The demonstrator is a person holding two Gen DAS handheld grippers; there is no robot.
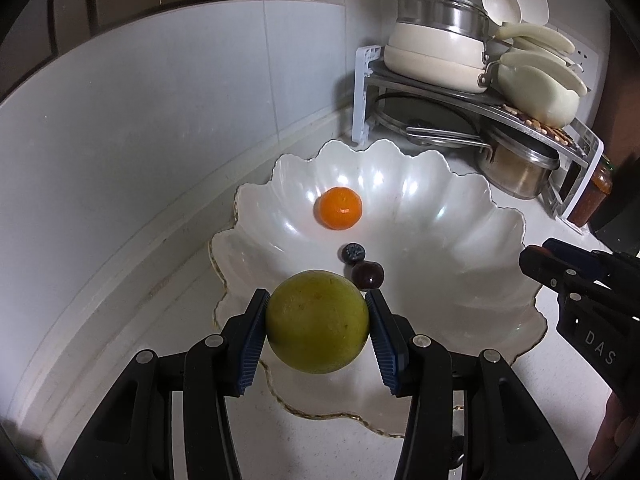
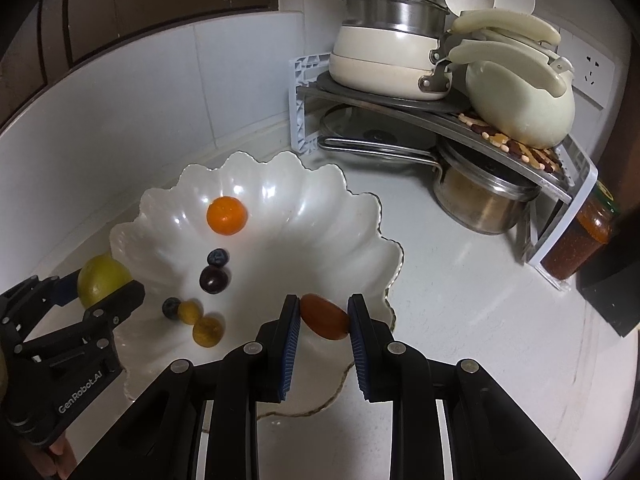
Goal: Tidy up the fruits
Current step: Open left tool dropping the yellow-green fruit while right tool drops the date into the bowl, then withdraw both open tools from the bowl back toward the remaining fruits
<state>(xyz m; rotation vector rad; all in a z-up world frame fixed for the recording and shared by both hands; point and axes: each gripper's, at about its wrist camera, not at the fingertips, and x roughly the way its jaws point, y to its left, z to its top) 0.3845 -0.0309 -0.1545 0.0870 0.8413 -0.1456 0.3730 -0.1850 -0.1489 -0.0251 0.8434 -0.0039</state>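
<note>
**Both grippers loaded over fruit bowl; release pending**

Kitchen corner, pale worktop point(image 2: 460, 280) against white tiled walls, with a pot rack point(image 2: 440, 128) stacked with pans well behind the work area. A white scalloped bowl point(image 1: 460, 216) sits on the worktop and already holds a mandarin point(image 1: 340, 208), a blueberry point(image 1: 353, 252), a dark cherry-like fruit point(image 1: 367, 275) and, in the right wrist view, two small yellow fruits point(image 2: 207, 331) and a second blueberry point(image 2: 171, 307).

Left gripper point(image 1: 318, 324) is clamped on a green citrus point(image 1: 317, 320), round, dull-skinned, faintly speckled, held over the bowl's near rim. Right gripper point(image 2: 323, 316) is clenched on a small oblong orange-red fruit point(image 2: 324, 317), gripped end to end, above the rim's right side.

Risks, as judged: released at the rim, the citrus may roll out onto the worktop or knock the small fruits about. The oblong fruit's narrow hold could slip or bruise it.
</note>
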